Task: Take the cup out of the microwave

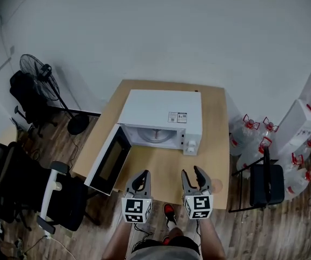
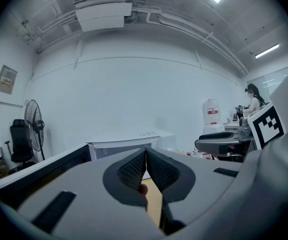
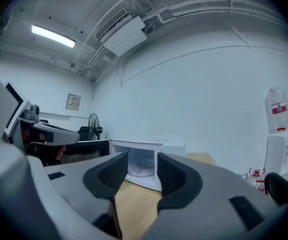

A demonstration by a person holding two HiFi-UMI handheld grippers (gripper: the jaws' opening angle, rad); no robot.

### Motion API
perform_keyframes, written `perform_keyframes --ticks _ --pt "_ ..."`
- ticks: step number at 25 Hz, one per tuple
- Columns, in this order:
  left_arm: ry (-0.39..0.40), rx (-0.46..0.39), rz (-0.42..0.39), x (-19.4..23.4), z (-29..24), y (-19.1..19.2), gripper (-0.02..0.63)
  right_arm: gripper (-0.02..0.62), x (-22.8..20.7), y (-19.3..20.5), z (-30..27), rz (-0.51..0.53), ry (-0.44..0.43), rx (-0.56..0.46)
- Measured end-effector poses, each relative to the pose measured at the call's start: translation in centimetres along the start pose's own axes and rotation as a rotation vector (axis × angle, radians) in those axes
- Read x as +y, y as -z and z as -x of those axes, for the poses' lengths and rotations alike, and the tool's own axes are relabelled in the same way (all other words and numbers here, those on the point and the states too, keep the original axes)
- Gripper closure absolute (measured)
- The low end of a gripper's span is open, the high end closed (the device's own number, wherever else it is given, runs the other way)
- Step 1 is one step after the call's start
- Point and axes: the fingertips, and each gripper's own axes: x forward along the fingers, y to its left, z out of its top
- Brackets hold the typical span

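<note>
Both hover before the open microwave (image 1: 163, 115): your left gripper (image 1: 141, 177), fingers together; your right gripper (image 1: 192, 173), fingers apart, empty. Reaching in off-line could knock its door (image 1: 109, 161).

Inside the white box-shaped microwave (image 1: 160, 110), the open front shows only a small reddish blur (image 1: 156, 136) (too small to tell if it is a cup). The little sticker (image 1: 177, 117) on top is too tiny to read. The person's body (image 1: 166, 252) is cut off by the bottom edge.
</note>
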Motion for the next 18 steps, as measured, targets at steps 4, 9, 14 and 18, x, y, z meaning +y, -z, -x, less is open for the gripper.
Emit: perform_keyframes --ticks 4,9,14,18 --pt "-0.061 0.0 0.011 2.1 1.6 -0.2 0.583 0.445 2.7 -0.8 -0.9 0.009 -0.063 -0.013" --pt "-0.126 -0.007 0.025 3.8 3.4 -0.7 0.583 0.483 5.5 -1.8 -1.7 0.022 -0.139 -0.018" --pt "-0.185 -0.005 0.034 5.6 5.2 -1.0 0.583 0.513 8.0 -2.4 -2.4 0.043 -0.202 -0.013" --pt "-0.226 -0.008 0.044 6.9 6.4 -0.9 0.583 0.545 9.9 -2.5 -2.7 0.056 -0.246 -0.007"
